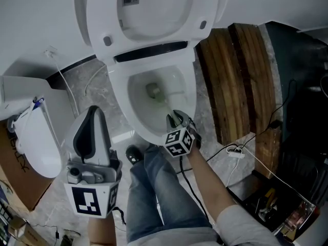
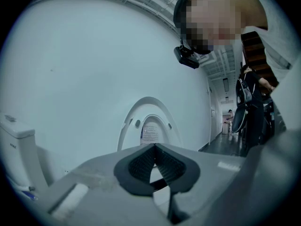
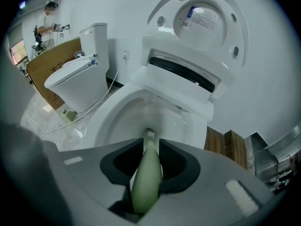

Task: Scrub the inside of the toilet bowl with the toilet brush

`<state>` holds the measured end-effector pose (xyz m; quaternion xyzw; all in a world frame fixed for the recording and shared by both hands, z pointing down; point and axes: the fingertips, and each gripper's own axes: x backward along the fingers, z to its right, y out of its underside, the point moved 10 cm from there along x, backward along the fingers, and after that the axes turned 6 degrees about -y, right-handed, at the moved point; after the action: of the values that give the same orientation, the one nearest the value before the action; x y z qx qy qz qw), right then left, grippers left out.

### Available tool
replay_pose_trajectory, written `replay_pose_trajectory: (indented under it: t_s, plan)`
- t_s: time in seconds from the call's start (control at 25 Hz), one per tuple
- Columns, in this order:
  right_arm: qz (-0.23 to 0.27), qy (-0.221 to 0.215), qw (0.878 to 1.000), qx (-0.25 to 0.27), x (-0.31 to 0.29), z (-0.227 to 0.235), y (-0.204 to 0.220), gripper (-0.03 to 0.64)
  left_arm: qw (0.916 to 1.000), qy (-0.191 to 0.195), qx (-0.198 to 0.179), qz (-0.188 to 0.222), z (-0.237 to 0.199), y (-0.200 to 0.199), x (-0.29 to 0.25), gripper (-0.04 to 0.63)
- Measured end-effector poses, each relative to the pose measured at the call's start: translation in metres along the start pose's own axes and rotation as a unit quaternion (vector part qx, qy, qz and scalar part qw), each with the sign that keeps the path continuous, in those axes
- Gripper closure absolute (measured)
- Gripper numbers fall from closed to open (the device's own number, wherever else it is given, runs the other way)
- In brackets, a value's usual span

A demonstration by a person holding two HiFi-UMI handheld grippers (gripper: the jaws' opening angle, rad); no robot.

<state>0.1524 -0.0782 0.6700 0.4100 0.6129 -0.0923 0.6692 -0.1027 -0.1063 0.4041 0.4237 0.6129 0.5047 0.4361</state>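
A white toilet stands with lid and seat raised (image 1: 148, 9); its bowl (image 1: 134, 118) lies open below me. The pale green toilet brush handle (image 3: 146, 173) is clamped between the jaws of my right gripper (image 1: 177, 121), which hangs over the bowl's near rim. The brush head (image 1: 152, 90) (image 3: 149, 135) is down inside the bowl (image 3: 117, 121) near the drain. Left of the bowl, my left gripper (image 1: 93, 129) points upward over the floor, shut with nothing between its pads (image 2: 165, 166). Its view shows the raised lid (image 2: 150, 126) against the white wall.
A second toilet (image 1: 31, 137) (image 3: 75, 76) stands at the left, with a cardboard box (image 1: 18, 176) beside it. Wooden planks (image 1: 241, 81) lie right of the bowl. White and black cables (image 1: 241, 155) run over the marble floor. My jeans-clad leg (image 1: 159, 193) is in front.
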Motion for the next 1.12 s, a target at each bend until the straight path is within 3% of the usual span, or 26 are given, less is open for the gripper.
replay_pose_trajectory:
  t_s: [1.12]
  plan:
    - [0.013,0.053,0.992,-0.116,-0.024,0.057,-0.033,0.52,0.9998,-0.019,0.004,-0.004,-0.009,0.007,-0.019,0.592]
